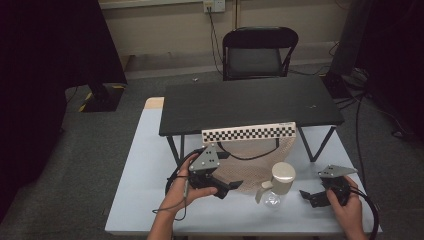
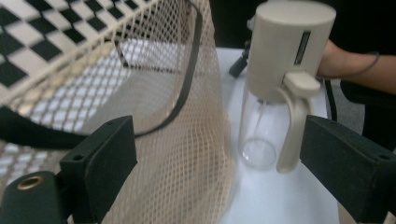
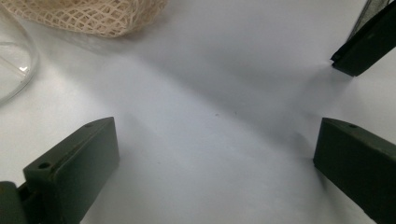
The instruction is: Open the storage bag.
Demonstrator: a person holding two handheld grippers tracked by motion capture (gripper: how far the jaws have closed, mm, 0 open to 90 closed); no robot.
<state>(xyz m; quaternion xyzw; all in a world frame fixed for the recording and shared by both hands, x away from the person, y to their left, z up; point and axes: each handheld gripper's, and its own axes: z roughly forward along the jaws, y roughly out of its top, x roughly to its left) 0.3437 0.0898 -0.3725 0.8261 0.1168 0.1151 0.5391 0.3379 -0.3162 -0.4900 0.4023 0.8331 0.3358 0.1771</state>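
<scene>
Bottle (image 1: 276, 186) not yet gripped: left gripper (image 1: 223, 188) is held spread just left of it, at the mesh bag (image 1: 250, 160); right gripper (image 1: 312, 196), also spread, just right. Bagging judged still ahead.

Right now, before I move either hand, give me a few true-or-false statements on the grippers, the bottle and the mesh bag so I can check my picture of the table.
1. The left gripper is shut on the mesh bag. False: its jaws stand wide apart, with the mesh between them in the left gripper view.
2. The bottle stands upright on the table. True.
3. The bottle stands between the two grippers in the high view. True.
4. The right gripper holds the bottle. False: its jaws are open over bare table, apart from the bottle.
5. The bottle's cap is off. False: the beige cap sits on the clear body.
</scene>
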